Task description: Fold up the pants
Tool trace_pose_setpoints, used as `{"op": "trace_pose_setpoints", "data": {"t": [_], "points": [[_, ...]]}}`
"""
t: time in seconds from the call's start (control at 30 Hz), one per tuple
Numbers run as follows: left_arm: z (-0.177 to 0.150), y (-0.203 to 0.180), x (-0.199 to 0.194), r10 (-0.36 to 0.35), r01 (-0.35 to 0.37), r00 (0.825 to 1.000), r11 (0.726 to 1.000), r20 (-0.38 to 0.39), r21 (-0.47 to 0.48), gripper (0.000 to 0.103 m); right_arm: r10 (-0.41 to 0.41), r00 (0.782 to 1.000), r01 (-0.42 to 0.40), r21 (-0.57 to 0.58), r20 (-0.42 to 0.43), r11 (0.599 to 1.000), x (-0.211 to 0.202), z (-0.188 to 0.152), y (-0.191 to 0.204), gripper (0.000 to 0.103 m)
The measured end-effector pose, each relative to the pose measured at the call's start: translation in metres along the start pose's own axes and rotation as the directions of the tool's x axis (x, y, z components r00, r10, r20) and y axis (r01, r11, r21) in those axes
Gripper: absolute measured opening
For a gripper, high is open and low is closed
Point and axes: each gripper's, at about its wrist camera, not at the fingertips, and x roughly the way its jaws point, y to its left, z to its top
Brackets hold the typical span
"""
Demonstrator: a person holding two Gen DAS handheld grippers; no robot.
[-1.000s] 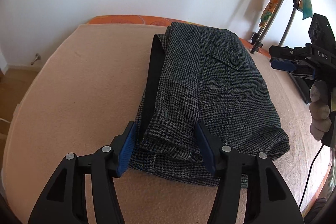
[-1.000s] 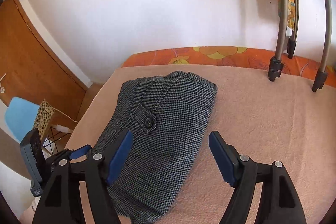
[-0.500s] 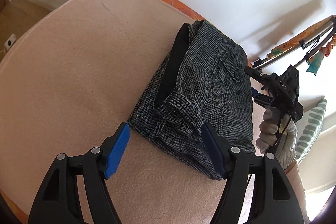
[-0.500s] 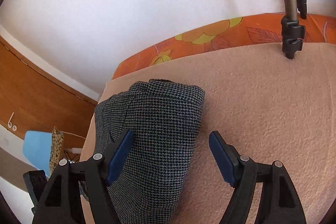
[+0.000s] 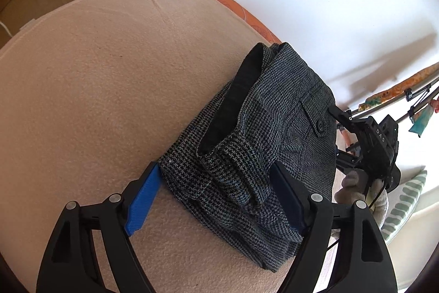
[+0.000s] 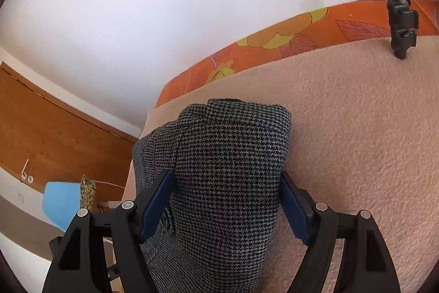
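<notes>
A: Pants [image 5: 277, 133]: one pair, grey houndstooth, folded into a thick bundle, lying on peach blanket [image 5: 109, 78] toward its far side. One button [image 5: 320, 124] on one pocket flap. Black lining showing along one edge.

B: Grippers?

A: Two, black frames, blue pads. Left gripper [image 5: 216, 192]: low, angled down over the bundle's near corner, jaws wide apart. Left pad [image 5: 144, 201] just beside the cloth edge on the blanket; other pad against the cloth top. Straddling, gripping nothing.

B: Right one?

A: Right gripper [image 6: 225, 206]: held low at the opposite end, jaws wide, one pad each side of the rounded fold. Right-hand pad [image 6: 293, 210] down beside the cloth on the blanket; left pad alongside the other flank. Cloth filling the gap, not pinched. Contact with the pads: cannot tell.

B: Hand?

A: One visible, gloved [image 5: 356, 188], wrapped round the right gripper's handle, seen from the left wrist view beyond the bundle.

B: Remaining items?

A: One orange floral sheet [image 6: 301, 32] under the blanket. One drying rack [image 6: 400, 18], its foot standing on the blanket. One wooden door [image 6: 55, 133]. One blue chair [image 6: 60, 199].
</notes>
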Motion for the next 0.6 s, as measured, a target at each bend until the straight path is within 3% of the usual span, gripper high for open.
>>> {"op": "trace_pose_setpoints", "data": {"t": [0.27, 0.37, 0.43, 0.6], "points": [[-0.005, -0.013, 0.007, 0.043, -0.044, 0.996, 0.999, 0.072, 0.015, 0.080, 0.020, 1.000, -0.021, 0.041, 0.014, 0.999, 0.007, 0.004, -0.005, 0.078], [-0.007, -0.012, 0.007, 0.048, -0.050, 0.993, 0.999, 0.106, 0.012, 0.066, 0.013, 0.999, -0.014, 0.051, 0.030, 0.999, 0.011, 0.003, -0.004, 0.073], [-0.007, -0.011, 0.009, 0.026, -0.027, 0.994, 1.000, 0.106, 0.007, 0.051, 0.009, 0.999, -0.011, 0.056, 0.035, 0.998, 0.013, 0.002, -0.004, 0.067], [-0.004, -0.006, 0.009, -0.035, 0.034, 0.991, 0.999, 0.128, 0.016, 0.039, 0.001, 0.999, -0.003, 0.062, 0.037, 0.998, 0.009, 0.003, -0.003, 0.042]]}}
